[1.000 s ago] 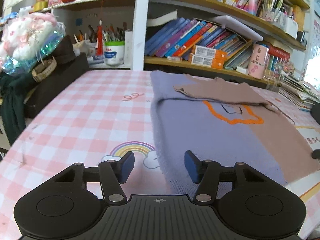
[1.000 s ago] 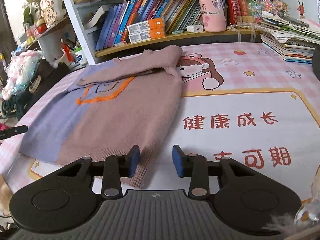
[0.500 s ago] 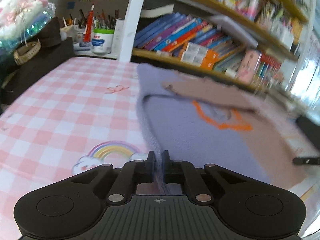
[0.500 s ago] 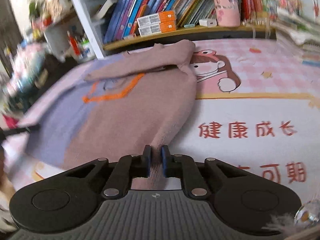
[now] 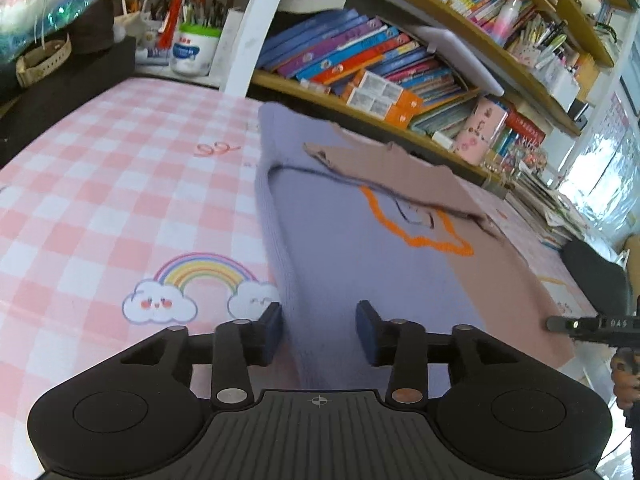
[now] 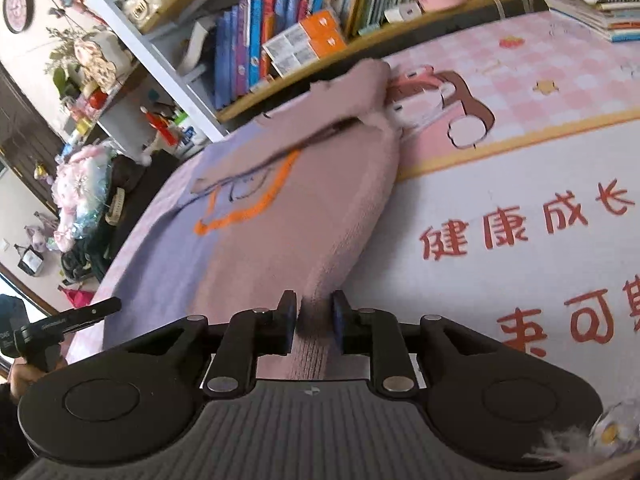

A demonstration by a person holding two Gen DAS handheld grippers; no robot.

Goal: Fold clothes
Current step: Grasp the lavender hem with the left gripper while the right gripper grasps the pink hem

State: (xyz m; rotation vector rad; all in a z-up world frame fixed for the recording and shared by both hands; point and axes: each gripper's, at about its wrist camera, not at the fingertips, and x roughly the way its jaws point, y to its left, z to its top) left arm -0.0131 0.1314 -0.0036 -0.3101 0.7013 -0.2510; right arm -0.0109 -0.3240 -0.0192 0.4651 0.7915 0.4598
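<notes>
A knit sweater (image 5: 360, 240), lavender on one half and dusty pink on the other with an orange outline, lies on the table with a sleeve folded across its chest. My left gripper (image 5: 320, 328) stands open at the lavender hem corner, the raised fabric edge running between its fingers. My right gripper (image 6: 314, 312) is shut on the pink hem of the sweater (image 6: 280, 232), which rises off the table toward the fingers. Each gripper shows at the edge of the other's view.
A pink checked tablecloth (image 5: 100, 200) with a rainbow print covers the left side. A mat with red characters (image 6: 520, 240) lies to the right. Bookshelves (image 5: 360, 68) line the far edge, with a pen cup (image 5: 192, 48) and stacked books (image 6: 600, 12).
Both grippers went from open to shut on the hem. Since then the left one has opened again. The right one still holds, with its hem corner lifted and the view tilted.
</notes>
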